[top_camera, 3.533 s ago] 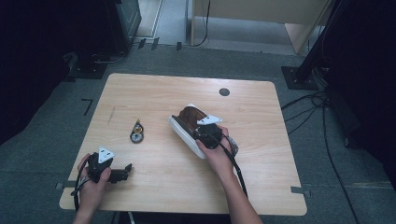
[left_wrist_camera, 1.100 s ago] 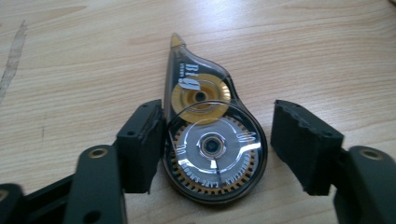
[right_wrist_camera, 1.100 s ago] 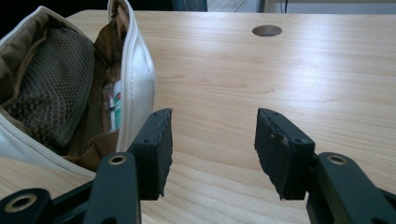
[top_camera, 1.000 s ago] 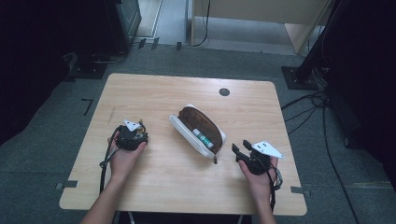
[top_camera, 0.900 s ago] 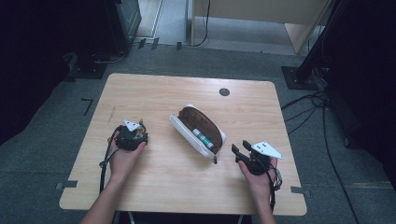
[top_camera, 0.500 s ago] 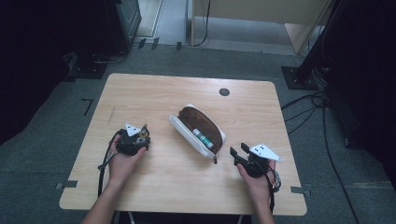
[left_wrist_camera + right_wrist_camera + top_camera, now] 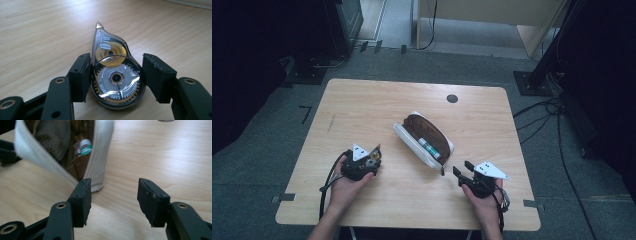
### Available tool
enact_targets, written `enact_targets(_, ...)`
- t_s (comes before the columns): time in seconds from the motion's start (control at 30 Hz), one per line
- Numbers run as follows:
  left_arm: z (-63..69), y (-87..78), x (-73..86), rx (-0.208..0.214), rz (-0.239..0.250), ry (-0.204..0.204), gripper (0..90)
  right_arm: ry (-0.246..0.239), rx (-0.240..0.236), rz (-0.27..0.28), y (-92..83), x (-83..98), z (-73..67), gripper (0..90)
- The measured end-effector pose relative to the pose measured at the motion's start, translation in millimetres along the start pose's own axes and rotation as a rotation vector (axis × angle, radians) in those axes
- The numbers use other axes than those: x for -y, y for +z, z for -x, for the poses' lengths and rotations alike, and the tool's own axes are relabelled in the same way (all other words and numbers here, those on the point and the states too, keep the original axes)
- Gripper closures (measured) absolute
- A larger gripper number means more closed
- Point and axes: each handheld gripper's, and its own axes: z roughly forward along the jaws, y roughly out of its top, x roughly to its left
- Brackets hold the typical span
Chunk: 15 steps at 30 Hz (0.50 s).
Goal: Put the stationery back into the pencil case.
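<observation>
Left hand (image 7: 343, 186) at about 8 o'clock on the wooden table (image 7: 362, 107), carrying the left gripper (image 7: 373, 156), cable trailing back toward the near edge. Between its jaws sat a correction tape dispenser (image 7: 115, 75): clear smoky shell, yellow gear wheels visible inside, pointed tip aimed away toward 12 o'clock in the left gripper view. The jaw at 9 o'clock pressed against the dispenser's side; the jaw at 3 o'clock met the round body at its edge, so the left gripper was clamped on the dispenser. In the high view the dispenser showed as a small yellow-and-dark spot (image 7: 371, 161) at the gripper's front end, well apart from the pouch. At table centre lay the pencil pouch (image 7: 424, 140), white outside with brown lining, unzipped and gaping, its long axis running from 10 o'clock to 4 o'clock. Inside it a small tube (image 7: 429, 148) with a green band and white body was visible; the right gripper view showed the same tube (image 7: 85, 146) deep in the opening, beside the pouch's white wall (image 7: 99, 157). A round dark grommet (image 7: 452, 98) was set in the tabletop at 12 o'clock from the pouch. Right hand (image 7: 484, 200) at about 5 o'clock, holding the right gripper (image 7: 462, 168), grey three-cornered plate on top, jaws pointed at the pouch's near end. Its jaws stood apart with bare tabletop between them, nothing grasped; the 9 o'clock jaw lay just beside the pouch's corner, contact not determinable.
</observation>
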Motion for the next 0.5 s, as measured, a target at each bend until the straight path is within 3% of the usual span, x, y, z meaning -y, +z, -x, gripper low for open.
enact_targets(0.03,3.0,-0.8,1.3,0.013,0.001,0.007,42.1,-0.012,-0.036,-0.006,-0.3,3.1,-4.7,49.3)
enact_targets(0.07,5.6,-1.4,2.5,0.03,0.0,0.02,42.1,-0.012,-0.036,-0.006,-0.3,3.1,-4.7,49.3)
enact_targets(0.1,11.9,-2.5,4.2,0.061,0.001,0.051,42.1,-0.026,-0.067,-0.008,-0.6,6.5,-9.8,52.2)
enact_targets(0.13,11.9,-2.5,4.2,0.061,0.001,0.051,42.1,-0.029,-0.085,-0.011,-0.5,8.0,-12.4,53.0)
enact_targets(0.23,23.1,-3.7,4.9,0.101,0.003,0.103,42.1,-0.044,-0.11,-0.012,0.3,10.1,-17.3,54.5)
enact_targets(0.27,26.5,-4.0,4.8,0.116,0.004,0.117,42.1,-0.053,-0.143,-0.013,1.3,11.3,-21.9,56.5)
enact_targets(0.37,39.1,-3.5,4.1,0.168,0.013,0.156,42.1,-0.071,-0.181,-0.013,3.3,11.6,-28.3,57.8)
enact_targets(0.5,48.2,-1.6,3.6,0.207,0.012,0.179,42.1,-0.092,-0.228,-0.034,6.2,11.6,-36.5,58.0)
